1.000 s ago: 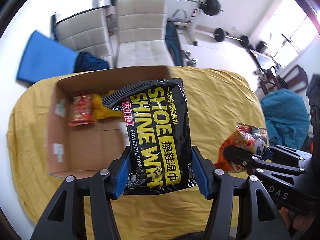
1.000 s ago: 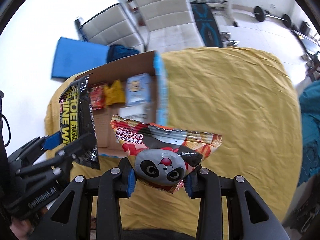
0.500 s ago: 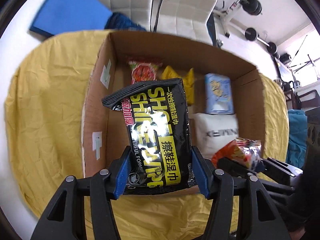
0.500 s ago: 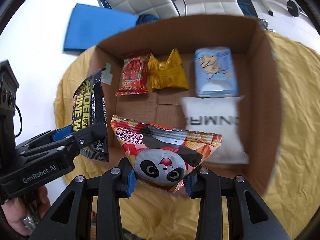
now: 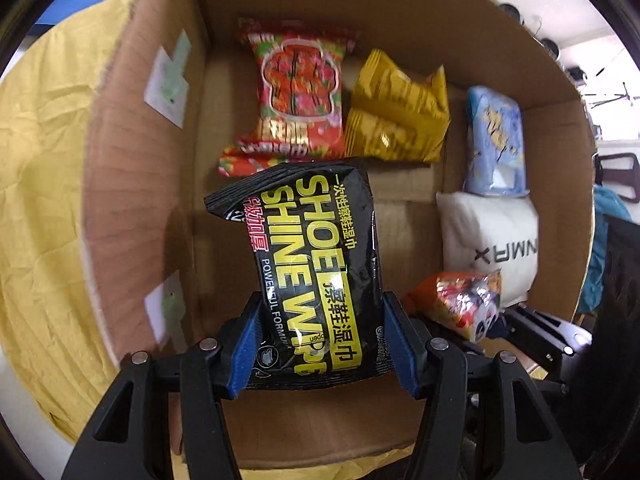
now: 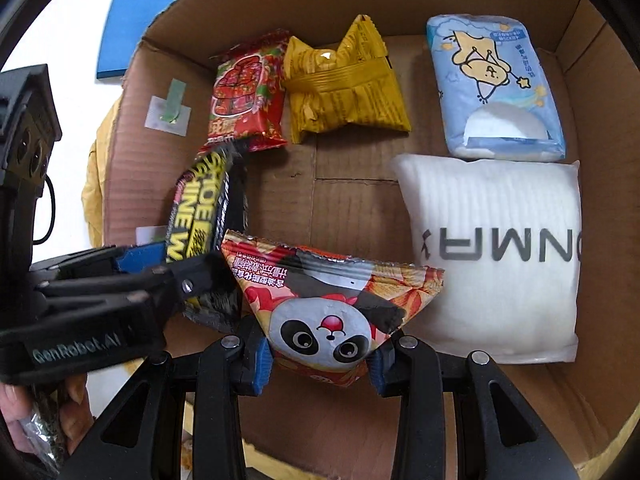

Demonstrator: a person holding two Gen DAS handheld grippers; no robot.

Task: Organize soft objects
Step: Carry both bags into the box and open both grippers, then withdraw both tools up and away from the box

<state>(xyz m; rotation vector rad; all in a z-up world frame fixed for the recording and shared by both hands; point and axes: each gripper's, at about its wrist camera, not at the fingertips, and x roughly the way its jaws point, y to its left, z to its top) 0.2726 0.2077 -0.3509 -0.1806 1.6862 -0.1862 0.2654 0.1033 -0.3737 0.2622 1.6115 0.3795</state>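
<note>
Both grippers (image 5: pixel 324 344) (image 6: pixel 320 364), loaded, over box (image 6: pixel 352 208)

Black-and-yellow wipes pack (image 5: pixel 320 268), panda-print snack bag (image 6: pixel 332 312), brown box (image 6: pixel 348 208).

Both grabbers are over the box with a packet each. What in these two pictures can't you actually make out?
- Shoe wipes packet: its bottom edge, hidden between the left gripper fingers in the left view.
- Panda snack bag: its lower corner, hidden in the right gripper.
- White pillow pack: its lettering is cut off at the right view's edge.
- Cardboard box: its near wall, hidden by both grippers.
</note>
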